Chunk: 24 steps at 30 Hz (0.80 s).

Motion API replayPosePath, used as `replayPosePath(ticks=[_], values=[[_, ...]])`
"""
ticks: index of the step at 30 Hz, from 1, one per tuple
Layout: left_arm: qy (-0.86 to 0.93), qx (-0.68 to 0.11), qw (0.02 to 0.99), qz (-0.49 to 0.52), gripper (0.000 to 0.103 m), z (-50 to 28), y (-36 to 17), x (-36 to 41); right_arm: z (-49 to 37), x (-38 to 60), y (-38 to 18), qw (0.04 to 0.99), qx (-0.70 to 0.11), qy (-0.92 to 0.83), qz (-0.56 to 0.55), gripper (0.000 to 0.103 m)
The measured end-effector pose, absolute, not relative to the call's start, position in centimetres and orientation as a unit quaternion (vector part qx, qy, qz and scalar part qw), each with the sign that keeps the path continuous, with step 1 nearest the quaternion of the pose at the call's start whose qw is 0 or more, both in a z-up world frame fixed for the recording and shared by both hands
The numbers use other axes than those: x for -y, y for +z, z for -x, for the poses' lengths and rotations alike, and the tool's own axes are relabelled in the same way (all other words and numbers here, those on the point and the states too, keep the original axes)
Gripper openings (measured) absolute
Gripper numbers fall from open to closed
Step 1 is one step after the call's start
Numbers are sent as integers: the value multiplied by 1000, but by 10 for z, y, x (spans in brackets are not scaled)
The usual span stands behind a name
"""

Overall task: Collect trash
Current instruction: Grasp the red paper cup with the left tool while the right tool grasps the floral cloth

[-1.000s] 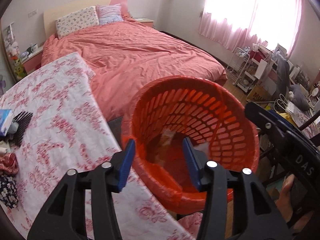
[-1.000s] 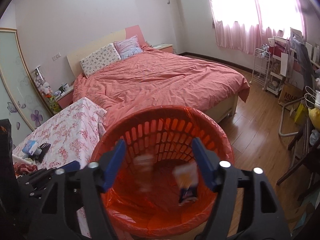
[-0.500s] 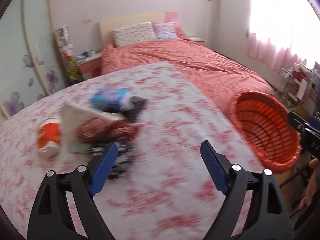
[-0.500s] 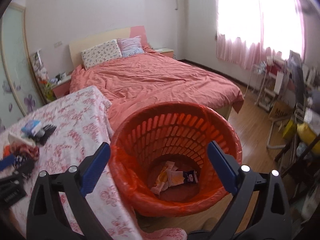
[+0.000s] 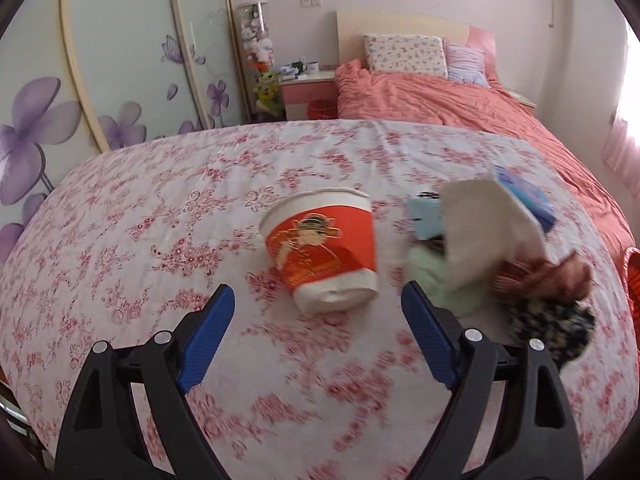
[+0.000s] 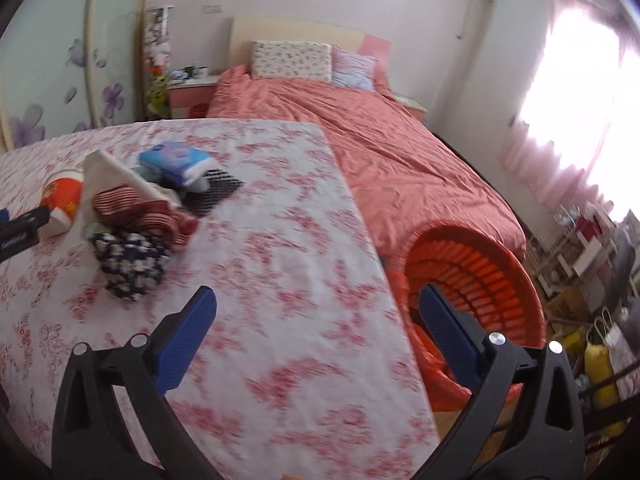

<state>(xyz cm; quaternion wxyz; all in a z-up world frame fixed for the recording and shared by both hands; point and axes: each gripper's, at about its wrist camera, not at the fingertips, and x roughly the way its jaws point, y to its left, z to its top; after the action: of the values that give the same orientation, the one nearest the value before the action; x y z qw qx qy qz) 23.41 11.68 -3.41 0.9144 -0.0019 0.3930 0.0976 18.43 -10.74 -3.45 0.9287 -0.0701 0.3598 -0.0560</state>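
The left gripper (image 5: 318,308) hangs with jaws apart, empty, near a tipped paper cup (image 5: 322,250). The right gripper (image 6: 316,316), also spread empty, hovers over the floral tablecloth (image 6: 280,240), left of the orange basket (image 6: 500,280); blurred clutter, perhaps cloth, lies far left.

A home bedroom: bed (image 5: 440,100), pillows (image 5: 404,56), nightstand (image 5: 308,92).

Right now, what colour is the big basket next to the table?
Orange-red. The basket shows best in the right wrist view, standing beside the floral table.

text: none legible | paper cup (image 5: 320,248): printed figure only, no words
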Motion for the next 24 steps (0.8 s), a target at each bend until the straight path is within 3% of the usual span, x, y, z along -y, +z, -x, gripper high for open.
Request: replayPosePath(ticks=[7, 11, 14, 16, 21, 24], values=[[63, -414, 907, 39, 85, -259, -49, -137, -205, 74, -32, 936, -352, 28, 0, 99], [65, -425, 902, 27, 85, -269, -59, -133, -219, 55, -41, 930, -364, 42, 11, 87], [68, -438, 896, 22, 78, -276, -67, -136, -229, 49, -55, 921, -386, 51, 8, 79], [67, -440, 895, 27, 78, -278, -69, -140, -234, 47, -65, 913, -405, 58, 6, 71], [59, -439, 896, 39, 77, -276, -70, -150, -230, 53, -68, 909, -413, 66, 1, 32], [56, -436, 897, 43, 77, -272, -70, -155, -227, 66, -62, 913, -404, 53, -6, 23]])
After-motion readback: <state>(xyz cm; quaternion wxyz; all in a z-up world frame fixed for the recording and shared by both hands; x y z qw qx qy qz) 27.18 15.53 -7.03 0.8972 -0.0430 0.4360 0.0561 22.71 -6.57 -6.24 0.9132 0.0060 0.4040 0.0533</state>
